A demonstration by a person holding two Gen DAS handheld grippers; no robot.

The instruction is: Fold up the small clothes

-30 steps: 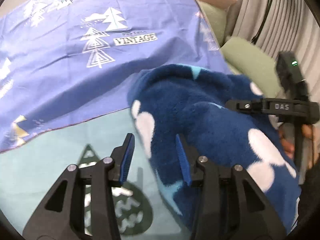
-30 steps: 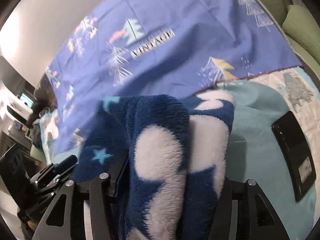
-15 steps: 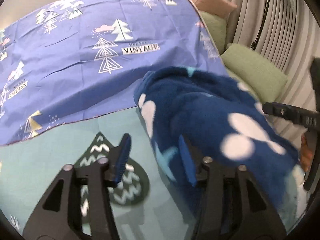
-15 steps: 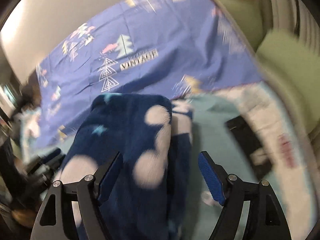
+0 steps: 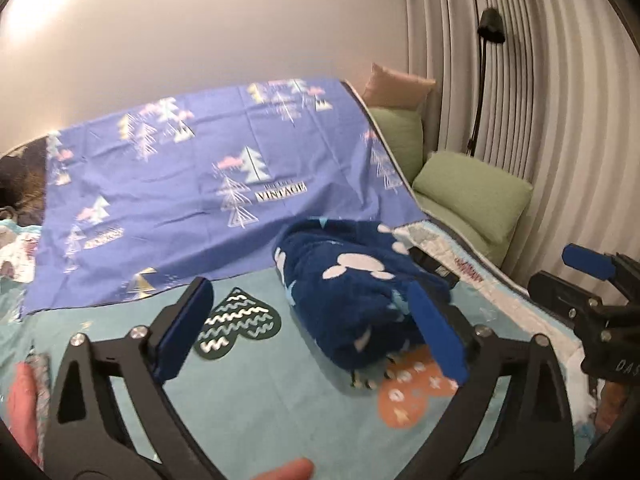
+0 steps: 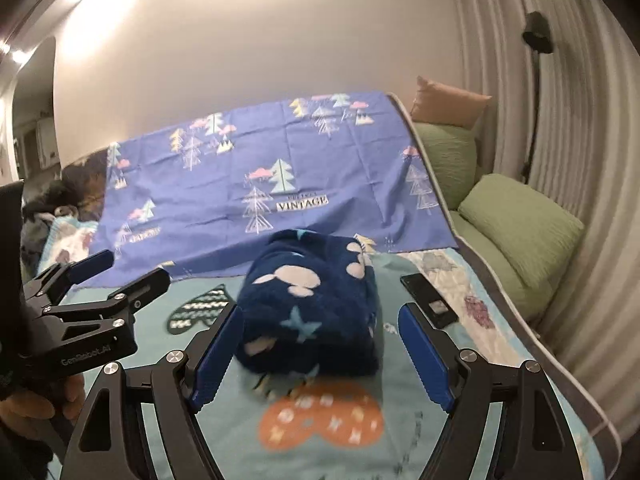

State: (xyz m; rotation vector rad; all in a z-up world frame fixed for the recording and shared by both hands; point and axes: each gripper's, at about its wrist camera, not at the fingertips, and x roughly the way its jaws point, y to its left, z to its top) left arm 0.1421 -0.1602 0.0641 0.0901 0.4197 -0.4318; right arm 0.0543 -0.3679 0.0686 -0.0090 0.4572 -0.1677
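A dark blue fleece garment (image 5: 356, 288) with white patches and light blue stars lies folded in a thick bundle on the teal bed cover; it also shows in the right wrist view (image 6: 312, 304). My left gripper (image 5: 312, 332) is open and empty, pulled back above the bed, its right pad in front of the bundle's near end. My right gripper (image 6: 320, 356) is open and empty, with its pads apart on either side of the bundle's near end and clear of it. Each gripper shows in the other's view, at the right (image 5: 592, 292) and at the left (image 6: 116, 272).
A purple sheet (image 6: 260, 184) with tree prints covers the far half of the bed. A black phone (image 6: 428, 300) lies right of the bundle. Green cushions (image 6: 520, 220) and a pink cushion (image 6: 448, 104) line the right side by the curtain. Dark clothes (image 6: 52, 204) lie at far left.
Both grippers opened and let go of the fleece garment, then pulled back and up. The garment now lies folded on the bed.
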